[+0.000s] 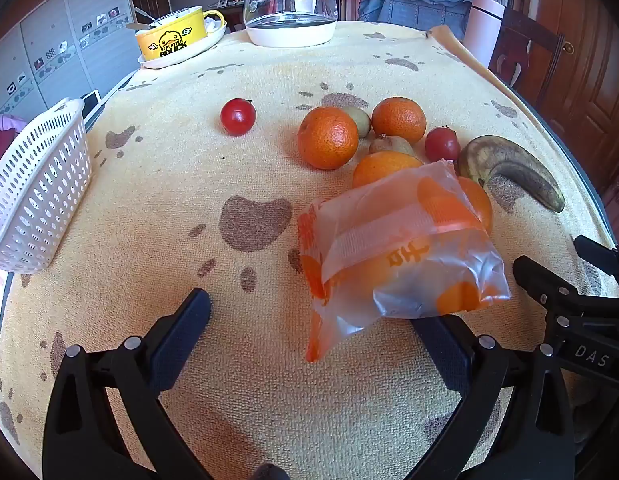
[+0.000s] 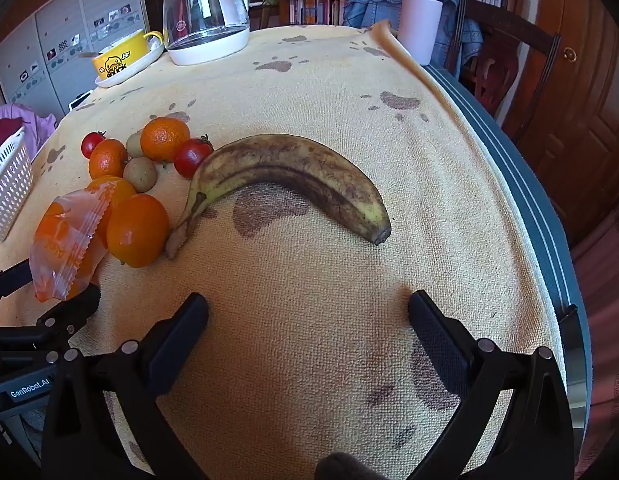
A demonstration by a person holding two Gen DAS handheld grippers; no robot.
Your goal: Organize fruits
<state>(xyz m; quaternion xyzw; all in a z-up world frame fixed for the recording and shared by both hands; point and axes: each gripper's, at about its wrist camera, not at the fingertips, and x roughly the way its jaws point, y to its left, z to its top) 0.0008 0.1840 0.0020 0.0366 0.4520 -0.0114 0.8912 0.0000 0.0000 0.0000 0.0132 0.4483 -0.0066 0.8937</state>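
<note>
A clear and orange plastic bag [image 1: 401,256] with oranges inside lies on the paw-print cloth, its near end over the tip of my left gripper's right finger. My left gripper [image 1: 309,320] is open and grips nothing. Behind the bag are loose oranges [image 1: 327,138], two kiwis [image 1: 390,145], two tomatoes [image 1: 237,117] and a brown-spotted banana [image 1: 509,164]. My right gripper [image 2: 309,308] is open just short of the banana [image 2: 293,168], with bare cloth between its fingers. In the right wrist view the bag [image 2: 65,240] leans on an orange [image 2: 137,230] at the left.
A white slotted basket [image 1: 37,188] stands at the table's left edge. At the back are a yellow duck mug [image 1: 175,38] on a plate, a glass kettle [image 1: 289,4] and a pink tumbler [image 2: 423,16]. The table's right edge [image 2: 541,240] runs close to the banana.
</note>
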